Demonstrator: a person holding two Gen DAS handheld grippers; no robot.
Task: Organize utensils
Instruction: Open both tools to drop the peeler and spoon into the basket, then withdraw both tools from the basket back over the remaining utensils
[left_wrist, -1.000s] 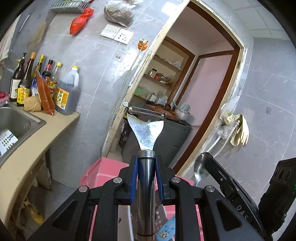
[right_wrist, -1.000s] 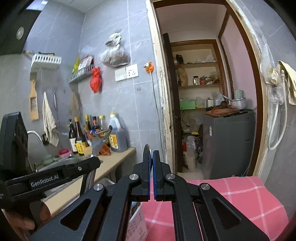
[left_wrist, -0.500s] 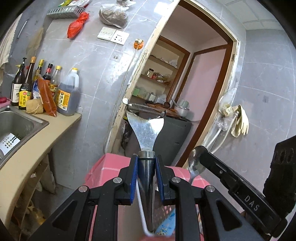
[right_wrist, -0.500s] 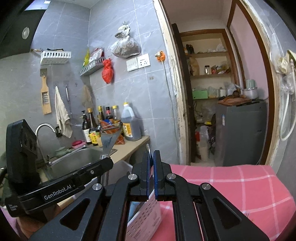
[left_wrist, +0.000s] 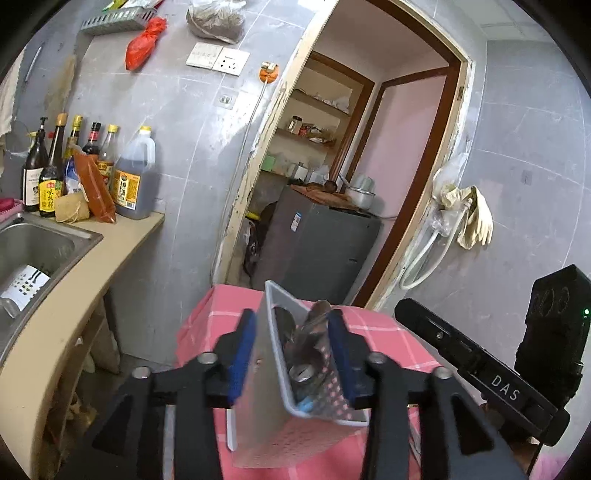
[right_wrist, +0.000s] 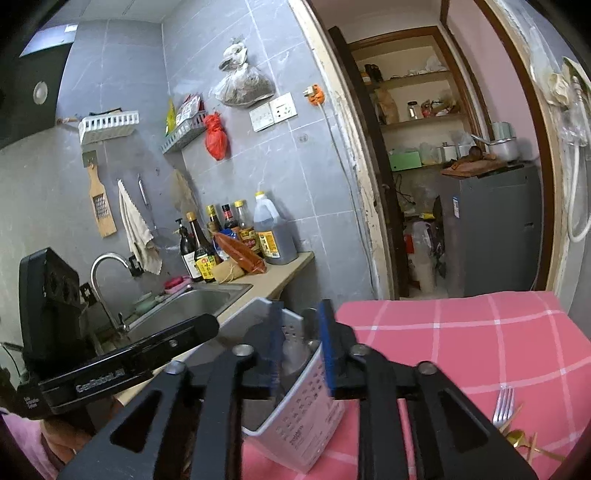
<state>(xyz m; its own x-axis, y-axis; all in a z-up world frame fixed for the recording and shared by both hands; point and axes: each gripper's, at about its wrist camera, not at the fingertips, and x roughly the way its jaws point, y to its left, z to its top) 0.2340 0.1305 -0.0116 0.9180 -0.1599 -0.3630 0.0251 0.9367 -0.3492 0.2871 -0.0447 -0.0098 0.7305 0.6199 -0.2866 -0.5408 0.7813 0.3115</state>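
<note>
A grey perforated utensil holder (left_wrist: 273, 384) stands on the pink checked tablecloth (left_wrist: 388, 332). Metal utensils (left_wrist: 306, 354) lie inside it, handles up. My left gripper (left_wrist: 291, 354) is open and empty, its blue pads either side of the holder's mouth. My right gripper (right_wrist: 299, 347) is open and empty just above the same holder (right_wrist: 295, 410), where utensil handles (right_wrist: 295, 347) show between the pads. A silver fork (right_wrist: 504, 406) and gold cutlery (right_wrist: 521, 441) lie on the cloth at the right.
A steel sink (right_wrist: 184, 306) and counter with several sauce bottles (right_wrist: 236, 240) stand at the left. A doorway with a grey fridge (right_wrist: 491, 229) lies behind the table. The other gripper's body crosses each view (left_wrist: 480, 369).
The left gripper let go of the metal peeler and the right gripper let go of the spoon. Both opened and dropped toward the holder, where the utensils now sit.
</note>
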